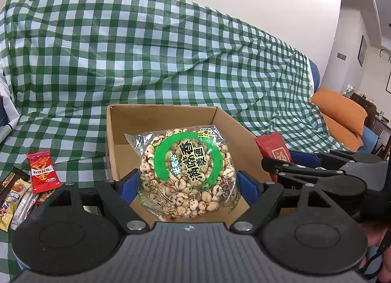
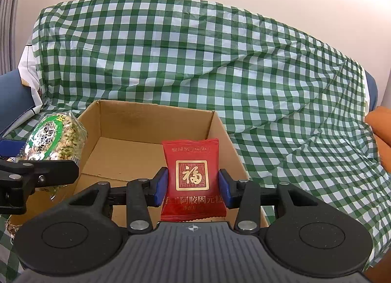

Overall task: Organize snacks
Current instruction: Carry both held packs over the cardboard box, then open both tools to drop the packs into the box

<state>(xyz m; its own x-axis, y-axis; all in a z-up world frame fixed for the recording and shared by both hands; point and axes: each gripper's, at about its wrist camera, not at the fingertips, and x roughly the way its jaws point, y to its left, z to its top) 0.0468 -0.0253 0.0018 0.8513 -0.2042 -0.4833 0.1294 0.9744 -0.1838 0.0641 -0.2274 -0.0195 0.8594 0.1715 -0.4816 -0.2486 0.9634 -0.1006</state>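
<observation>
My left gripper (image 1: pixel 187 183) is shut on a clear bag of puffed grain snack with a green ring label (image 1: pixel 187 170) and holds it over the open cardboard box (image 1: pixel 161 114). My right gripper (image 2: pixel 193 186) is shut on a red snack packet with a gold square emblem (image 2: pixel 193 178), above the same box (image 2: pixel 154 114), whose inside looks bare. The puffed snack bag (image 2: pixel 53 139) and the left gripper show at the left in the right wrist view. The red packet (image 1: pixel 273 147) and right gripper show at the right in the left wrist view.
Several small snack packets lie on the checked cloth left of the box, among them a red one (image 1: pixel 42 172). The green-and-white checked cloth (image 1: pixel 146 51) covers a sofa. An orange cushion (image 1: pixel 339 112) lies at the right.
</observation>
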